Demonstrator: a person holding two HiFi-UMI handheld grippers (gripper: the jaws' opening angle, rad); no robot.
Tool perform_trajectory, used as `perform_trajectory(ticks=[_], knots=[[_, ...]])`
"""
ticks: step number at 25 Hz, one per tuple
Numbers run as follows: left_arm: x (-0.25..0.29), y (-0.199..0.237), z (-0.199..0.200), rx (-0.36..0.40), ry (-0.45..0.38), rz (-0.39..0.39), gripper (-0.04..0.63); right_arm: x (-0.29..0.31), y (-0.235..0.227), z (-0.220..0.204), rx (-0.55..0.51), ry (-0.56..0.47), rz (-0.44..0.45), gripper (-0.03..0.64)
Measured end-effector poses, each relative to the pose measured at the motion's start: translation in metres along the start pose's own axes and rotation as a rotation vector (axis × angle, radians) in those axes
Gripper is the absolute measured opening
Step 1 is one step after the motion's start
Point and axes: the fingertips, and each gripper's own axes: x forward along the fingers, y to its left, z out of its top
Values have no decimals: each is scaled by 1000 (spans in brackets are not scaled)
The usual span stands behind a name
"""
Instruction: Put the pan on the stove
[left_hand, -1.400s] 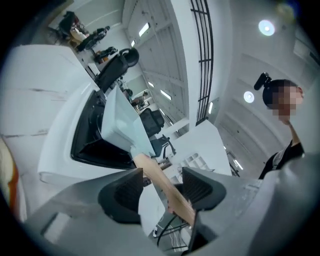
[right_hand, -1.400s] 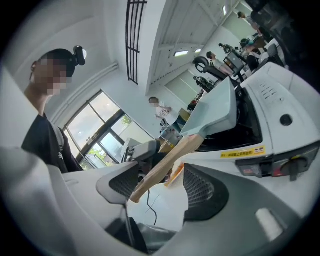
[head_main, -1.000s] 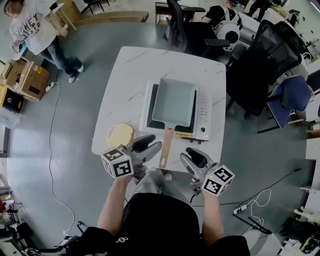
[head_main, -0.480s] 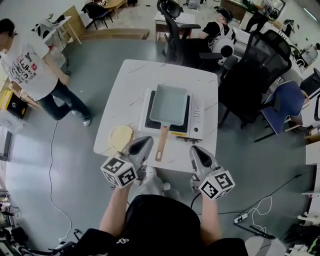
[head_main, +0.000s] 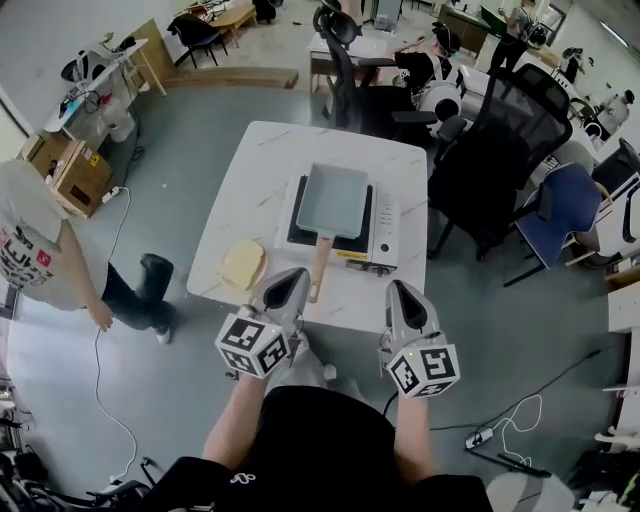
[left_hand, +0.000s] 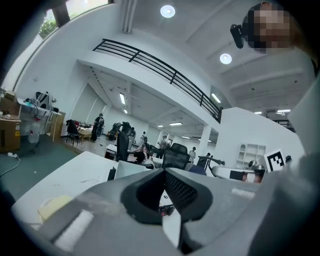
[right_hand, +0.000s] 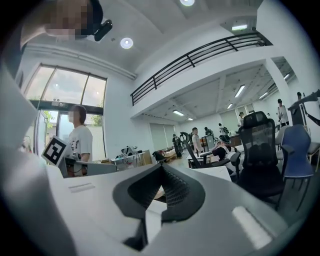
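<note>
The rectangular grey pan (head_main: 336, 199) sits on the white stove (head_main: 382, 232) in the middle of the white table (head_main: 262, 165). Its wooden handle (head_main: 318, 270) points toward me. My left gripper (head_main: 292, 280) is shut and empty, hovering at the table's near edge just left of the handle. My right gripper (head_main: 399, 291) is also shut and empty, at the near edge right of the handle. In the left gripper view the jaws (left_hand: 164, 173) are closed together, with the pan (left_hand: 129, 169) beyond them. In the right gripper view the closed jaws (right_hand: 161, 168) hold nothing.
A round yellow disc (head_main: 242, 264) lies on the table left of the handle. Black office chairs (head_main: 495, 140) crowd the table's far and right sides, and a blue chair (head_main: 563, 205) stands further right. A person (head_main: 45, 262) stands on the floor at the left.
Both grippers went from open to shut and drew back from the pan handle to the table's near edge. The view pulled back. The person at the left walked nearer along the floor.
</note>
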Motion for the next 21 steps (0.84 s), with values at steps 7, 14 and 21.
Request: perform_trajectory(ticks=[7,14,21], knots=[[-10,-2,6,17,-17,28,0,-2,6,5,-13,-20,8,-12],[-12,3,12,22,-28,53,0,2,8,11,-29,-27,28,-12],[-6,0,11,28,-28,56,0,6,1,13,-33,-30,34,-12]])
